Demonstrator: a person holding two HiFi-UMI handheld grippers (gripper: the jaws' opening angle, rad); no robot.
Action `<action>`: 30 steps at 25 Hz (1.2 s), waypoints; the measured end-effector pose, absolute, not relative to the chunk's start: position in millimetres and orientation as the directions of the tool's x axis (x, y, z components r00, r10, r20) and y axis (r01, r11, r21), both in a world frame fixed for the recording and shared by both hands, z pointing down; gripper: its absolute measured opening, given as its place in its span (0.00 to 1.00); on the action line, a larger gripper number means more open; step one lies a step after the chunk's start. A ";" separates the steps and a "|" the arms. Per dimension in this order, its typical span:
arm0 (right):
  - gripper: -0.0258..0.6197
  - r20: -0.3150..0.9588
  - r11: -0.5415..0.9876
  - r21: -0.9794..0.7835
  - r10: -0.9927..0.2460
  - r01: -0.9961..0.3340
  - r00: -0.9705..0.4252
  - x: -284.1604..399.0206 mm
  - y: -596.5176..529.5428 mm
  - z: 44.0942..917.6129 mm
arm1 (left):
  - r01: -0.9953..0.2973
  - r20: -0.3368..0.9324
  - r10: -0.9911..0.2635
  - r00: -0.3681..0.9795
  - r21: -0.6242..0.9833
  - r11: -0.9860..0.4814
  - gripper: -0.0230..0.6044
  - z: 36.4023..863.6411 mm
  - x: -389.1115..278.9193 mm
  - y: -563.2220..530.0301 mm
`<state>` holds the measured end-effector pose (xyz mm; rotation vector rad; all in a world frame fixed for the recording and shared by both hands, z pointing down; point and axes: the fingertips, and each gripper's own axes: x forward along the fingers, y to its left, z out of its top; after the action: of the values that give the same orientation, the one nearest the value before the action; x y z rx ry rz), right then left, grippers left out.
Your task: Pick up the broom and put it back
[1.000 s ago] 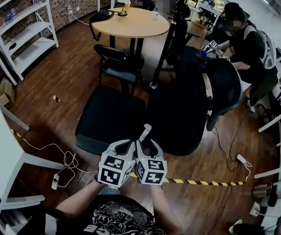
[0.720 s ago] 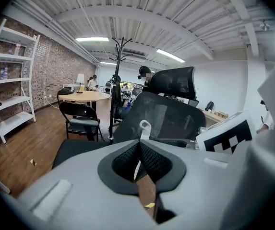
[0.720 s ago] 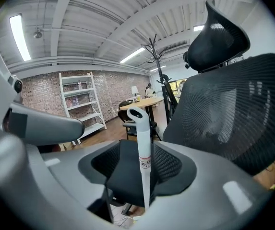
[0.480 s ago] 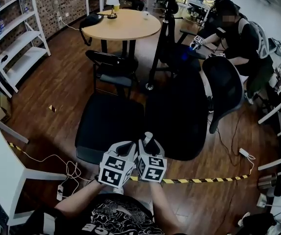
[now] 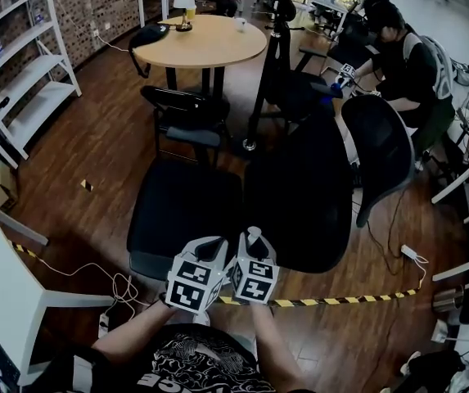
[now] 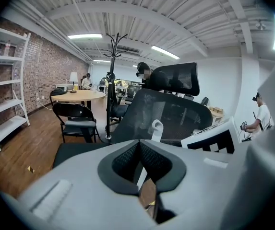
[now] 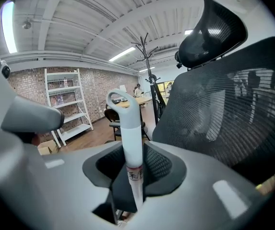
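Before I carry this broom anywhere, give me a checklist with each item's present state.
1. Right gripper on broom handle: ok; its jaws have just been closing and the pads meet the handle on both sides.
2. Left gripper free: ok; tips together, nothing between them.
3. Way ahead clear: not ok; black office chair stands directly in front.
4. Broom head off the floor: cannot tell; hidden.
5. Footing: not ok; loose white cable lies on the floor at left.
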<state>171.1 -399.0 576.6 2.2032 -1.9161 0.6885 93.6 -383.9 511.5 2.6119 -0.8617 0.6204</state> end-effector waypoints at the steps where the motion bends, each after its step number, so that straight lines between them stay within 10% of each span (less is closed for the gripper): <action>1: 0.20 0.424 -0.178 -0.183 -0.902 -0.967 0.086 171.2 -398.9 576.3 | -0.622 0.496 -0.481 0.723 0.164 -0.766 0.04 512.6 93.1 -383.5; 30: 0.19 0.391 -0.011 -0.151 -0.919 -0.988 -0.050 150.8 -323.0 553.5 | -0.715 0.474 -0.582 0.661 0.164 -0.679 0.04 501.7 82.2 -317.4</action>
<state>150.8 -323.0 553.5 2.0345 -2.0760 0.5813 82.2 -317.4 501.7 2.5420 -1.0286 0.5558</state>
